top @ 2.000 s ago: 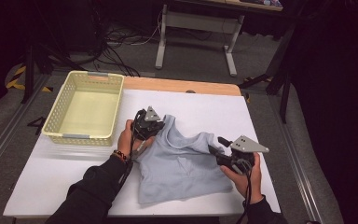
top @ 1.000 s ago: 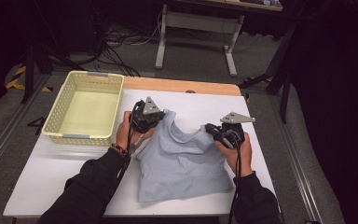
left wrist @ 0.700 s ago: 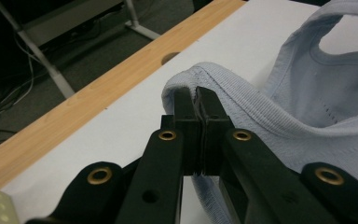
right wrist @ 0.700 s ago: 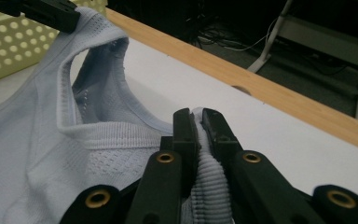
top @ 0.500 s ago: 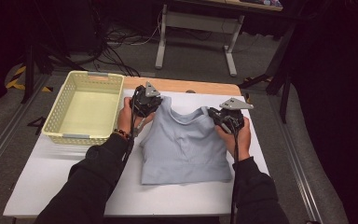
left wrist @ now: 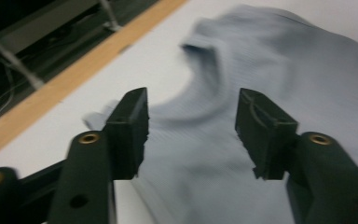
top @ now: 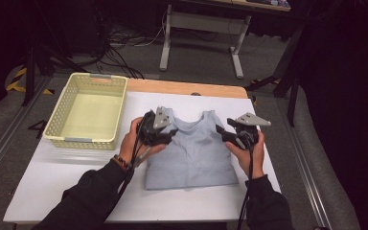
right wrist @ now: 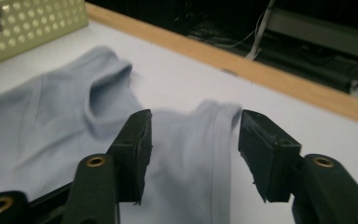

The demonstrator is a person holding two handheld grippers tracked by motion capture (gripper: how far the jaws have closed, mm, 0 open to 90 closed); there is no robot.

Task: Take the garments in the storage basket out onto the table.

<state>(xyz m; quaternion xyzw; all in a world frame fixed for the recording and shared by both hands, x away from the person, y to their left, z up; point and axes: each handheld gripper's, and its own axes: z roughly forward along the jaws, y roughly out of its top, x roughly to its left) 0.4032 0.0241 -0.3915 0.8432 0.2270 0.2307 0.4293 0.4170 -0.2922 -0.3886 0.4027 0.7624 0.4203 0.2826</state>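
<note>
Lying flat mid-table, the top (top: 191,148) runs long axis twelve to six, straps at twelve. Left gripper (top: 165,130) and right gripper (top: 229,136), jaws just opened and empty, flank those straps, equally near.

A pale blue-grey top (top: 191,151), plain with a fine rib, is laid out on a white worktop (top: 76,177) edged in light wood at the far side. The basket (top: 57,120) is pale yellow, dotted with holes. Both grippers' jaws are seen as black.
</note>
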